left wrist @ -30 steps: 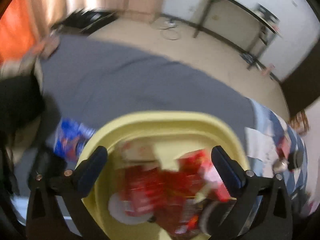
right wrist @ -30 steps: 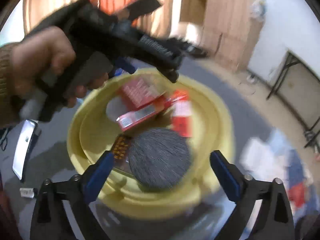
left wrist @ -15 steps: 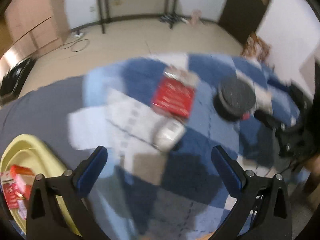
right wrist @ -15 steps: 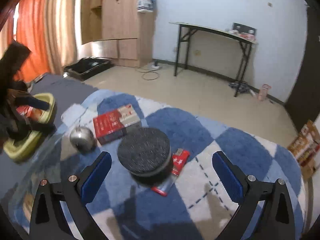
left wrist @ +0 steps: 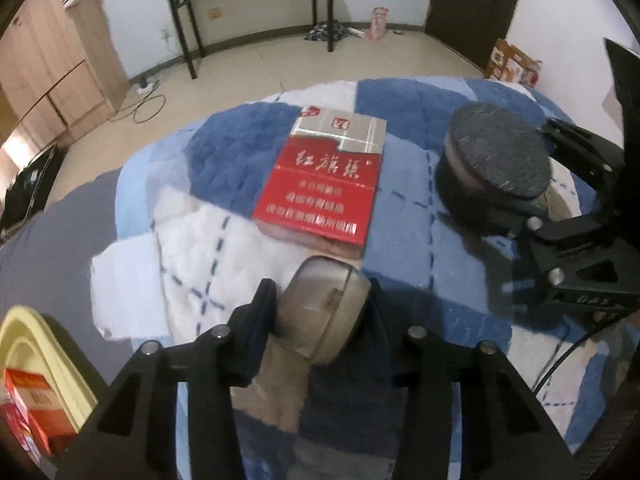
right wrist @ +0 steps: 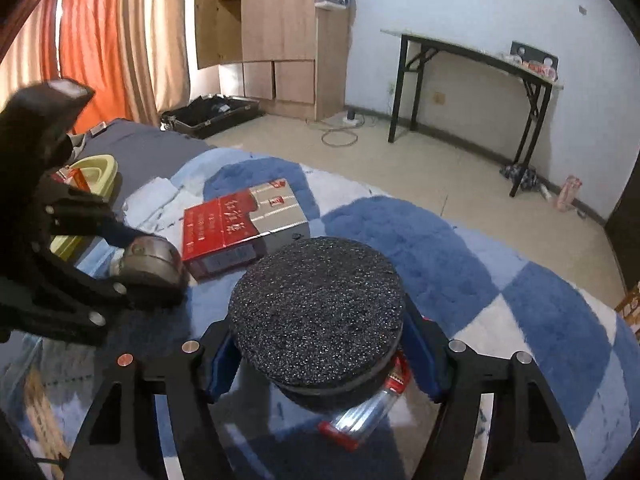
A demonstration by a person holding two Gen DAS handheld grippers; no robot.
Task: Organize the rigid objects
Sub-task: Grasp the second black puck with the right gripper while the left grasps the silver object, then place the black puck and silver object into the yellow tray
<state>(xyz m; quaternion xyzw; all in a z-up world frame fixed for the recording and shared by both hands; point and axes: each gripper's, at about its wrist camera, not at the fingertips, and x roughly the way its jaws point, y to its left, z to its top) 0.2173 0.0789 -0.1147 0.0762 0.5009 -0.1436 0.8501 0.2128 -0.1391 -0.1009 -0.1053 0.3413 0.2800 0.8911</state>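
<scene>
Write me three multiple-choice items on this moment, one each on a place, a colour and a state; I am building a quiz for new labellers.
1. Where does the red and silver cardboard carton lie?
A. on the blue and white chequered rug
B. inside the yellow plastic basin
C. on the black-legged table

2. What colour is the basin at the rug's far side?
A. green
B. yellow
C. white

3. How do the left gripper and the right gripper stand?
A. both wide open over bare rug
B. only the right one is closed on something
C. each is closed on an object

Answers: 1 A, the carton rests flat on the rug. 2 B, its rim is pale yellow. 3 C, the left one squeezes the small rounded silver metal object and the right one clamps the round black container with the speckled grey top.
</scene>
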